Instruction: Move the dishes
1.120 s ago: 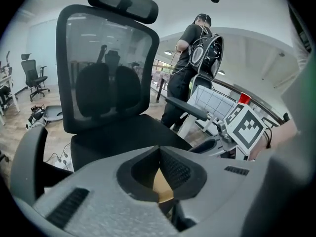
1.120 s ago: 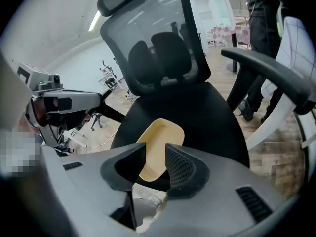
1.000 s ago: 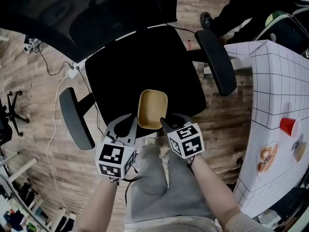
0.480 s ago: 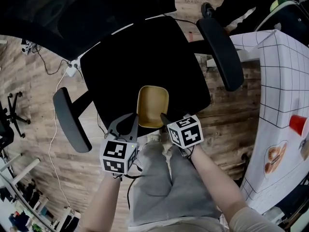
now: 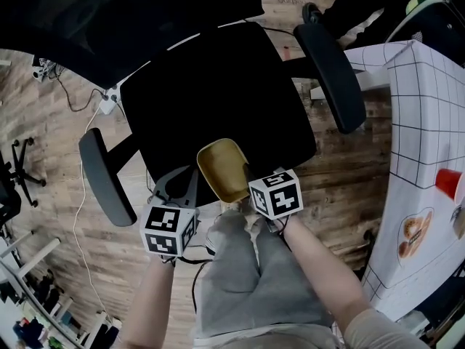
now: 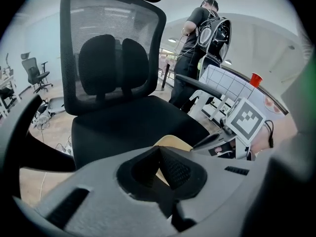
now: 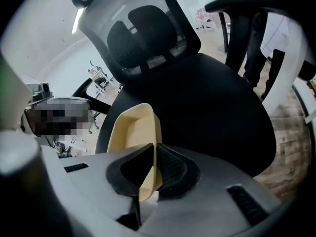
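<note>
A black office chair [image 5: 218, 86] is carrying the task's thing, while the checked desk [image 5: 429, 107] at the right is holding a red cup [image 5: 449, 185] whose contents are not showing. The tan dish [image 5: 224, 167] is sitting empty and tilted at the seat's front edge. The right tongs [image 7: 154, 154] have just been closing and are pinching its near rim, probably to lift it away. The left tongs [image 6: 159, 151] are resting closed just beside the dish, gripping nothing.

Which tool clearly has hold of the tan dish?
The right tool: its jaws have just closed on the rim of the tan dish. The left tool sits beside the dish; whether it grips is unclear.
</note>
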The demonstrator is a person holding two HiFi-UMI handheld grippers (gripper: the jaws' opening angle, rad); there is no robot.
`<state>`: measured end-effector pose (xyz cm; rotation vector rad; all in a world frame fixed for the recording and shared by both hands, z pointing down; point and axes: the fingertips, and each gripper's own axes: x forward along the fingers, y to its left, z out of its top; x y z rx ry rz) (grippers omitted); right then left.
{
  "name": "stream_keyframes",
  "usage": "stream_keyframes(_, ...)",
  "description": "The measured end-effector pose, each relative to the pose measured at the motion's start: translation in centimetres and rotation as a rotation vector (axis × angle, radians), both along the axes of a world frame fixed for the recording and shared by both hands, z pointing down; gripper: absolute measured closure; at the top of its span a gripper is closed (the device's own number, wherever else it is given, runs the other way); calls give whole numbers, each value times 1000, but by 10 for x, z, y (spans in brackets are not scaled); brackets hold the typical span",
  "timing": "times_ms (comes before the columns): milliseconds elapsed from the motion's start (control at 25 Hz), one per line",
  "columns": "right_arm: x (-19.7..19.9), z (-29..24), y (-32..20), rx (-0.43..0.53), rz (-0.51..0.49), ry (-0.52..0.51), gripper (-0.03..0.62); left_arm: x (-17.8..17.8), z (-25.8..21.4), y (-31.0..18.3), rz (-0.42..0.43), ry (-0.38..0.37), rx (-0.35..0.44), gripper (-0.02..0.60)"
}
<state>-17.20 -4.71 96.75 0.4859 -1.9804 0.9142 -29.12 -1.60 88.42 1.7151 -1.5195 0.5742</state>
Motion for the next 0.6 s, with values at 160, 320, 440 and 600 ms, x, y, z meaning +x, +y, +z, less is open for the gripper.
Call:
stream_keyframes(160,0,-31,-3,28,-19,-31,562,-9,-25,-2,-26,-10,29,568)
stream_keyframes(320,-1,-75,-16,84,-17,-64,562,-16,-67,-15,-34,-20,89,568)
stream_keyframes(440,-2,-115,-23,129,-19,-86,562,-26,-112,-26,-73,-22,146,568)
stream_keyframes(600,-6,-177,-33,191,-17,-125,562,-28,-182,-42,-80,-45,239,568)
